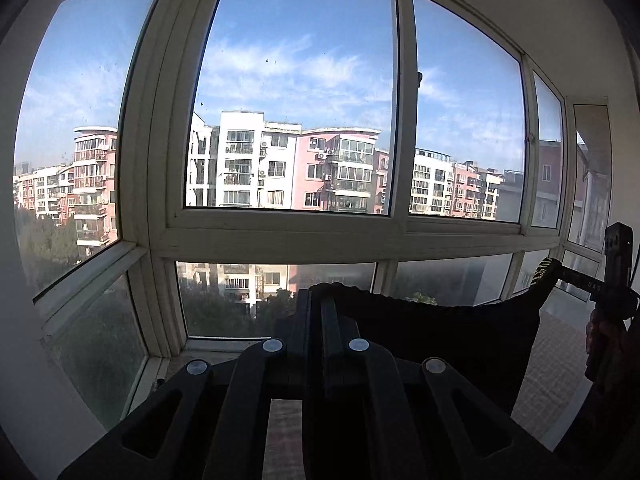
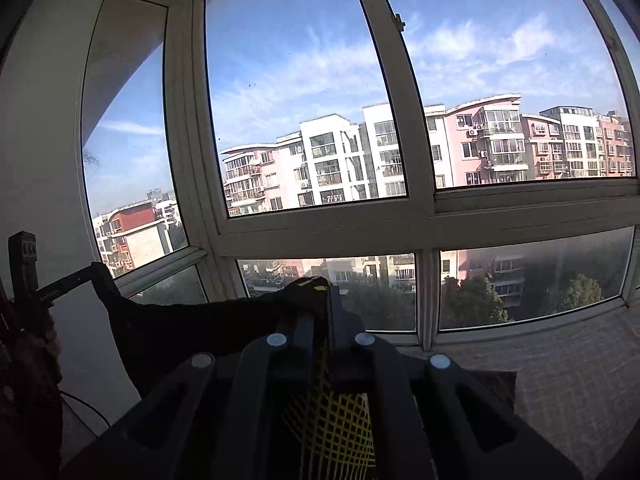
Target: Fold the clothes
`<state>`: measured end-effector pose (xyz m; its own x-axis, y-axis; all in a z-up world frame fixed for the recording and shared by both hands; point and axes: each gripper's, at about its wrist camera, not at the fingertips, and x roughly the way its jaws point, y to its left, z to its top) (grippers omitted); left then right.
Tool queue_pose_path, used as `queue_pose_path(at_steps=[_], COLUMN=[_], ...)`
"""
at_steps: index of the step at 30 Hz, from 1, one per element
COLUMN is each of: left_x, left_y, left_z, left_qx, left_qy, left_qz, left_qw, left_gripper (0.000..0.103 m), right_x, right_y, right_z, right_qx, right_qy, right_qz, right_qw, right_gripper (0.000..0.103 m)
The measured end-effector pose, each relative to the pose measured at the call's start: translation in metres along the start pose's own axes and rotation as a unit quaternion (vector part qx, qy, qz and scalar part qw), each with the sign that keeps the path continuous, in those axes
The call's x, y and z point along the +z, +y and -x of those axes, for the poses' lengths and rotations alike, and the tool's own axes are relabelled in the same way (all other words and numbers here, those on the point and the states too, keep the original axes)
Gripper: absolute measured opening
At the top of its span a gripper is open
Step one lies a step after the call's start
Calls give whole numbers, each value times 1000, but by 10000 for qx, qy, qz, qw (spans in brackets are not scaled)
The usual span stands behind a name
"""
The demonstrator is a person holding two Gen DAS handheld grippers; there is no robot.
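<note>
Fabric is hanging stretched in the air before the window [image 1: 288, 224]: a dark garment [image 1: 440, 332] with a yellow grid pattern. The left gripper [image 1: 318, 300] is pinching one top corner, its jaws pressed together at six o'clock in its own view. The right gripper [image 2: 326, 292] is clamping the other corner, with the cloth sagging between them.
</note>
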<state>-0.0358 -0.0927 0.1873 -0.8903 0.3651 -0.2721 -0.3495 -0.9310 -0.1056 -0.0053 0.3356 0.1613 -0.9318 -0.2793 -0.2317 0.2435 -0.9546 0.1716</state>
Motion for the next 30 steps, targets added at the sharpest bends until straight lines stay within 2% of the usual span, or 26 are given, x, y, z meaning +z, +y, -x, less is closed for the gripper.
queue_pose_path(at_steps=[4,7,9,12,14,17,20,24,26,28,30], left_x=[1,8,16,28,29,9,-37,-137,-200,-260,-307], left_y=[14,25,29,30,27,26,25,24,34,46,53], left_z=[-73,-126,-145,-146,-131,-105,-85,-68,-69,-71,-68], left_qx=[45,172,222,248,248,172,135,112,80,38,127], left_qy=[526,712,708,518,326,273,590,1465,2145,2796,3219], left_qz=[119,169,202,135,16,-75,-88,63,568,1151,1498], left_qw=[9985,9972,9970,9983,9992,9995,9981,9891,9750,9532,9348], left_gripper=[4,4,4,4,4,4,4,4,4,4,4], right_x=[-2,2,9,20,24,9,-40,-138,-196,-251,-298], right_y=[-34,-55,-58,-48,-35,-22,-19,-18,-17,-19,-18], right_z=[-77,-132,-152,-152,-142,-119,-97,-77,-77,-79,-79], right_qx=[-110,-262,-374,-381,-412,-459,-417,-467,-533,-555,-502], right_qy=[484,744,733,577,446,395,695,1425,2053,2702,3297], right_qz=[-202,-367,-347,-220,-4,201,79,-256,-386,-594,-793], right_qw=[9986,9962,9960,9974,9982,9980,9967,9884,9765,9594,9394], right_gripper=[5,5,5,5,5,5,5,5,5,5,5])
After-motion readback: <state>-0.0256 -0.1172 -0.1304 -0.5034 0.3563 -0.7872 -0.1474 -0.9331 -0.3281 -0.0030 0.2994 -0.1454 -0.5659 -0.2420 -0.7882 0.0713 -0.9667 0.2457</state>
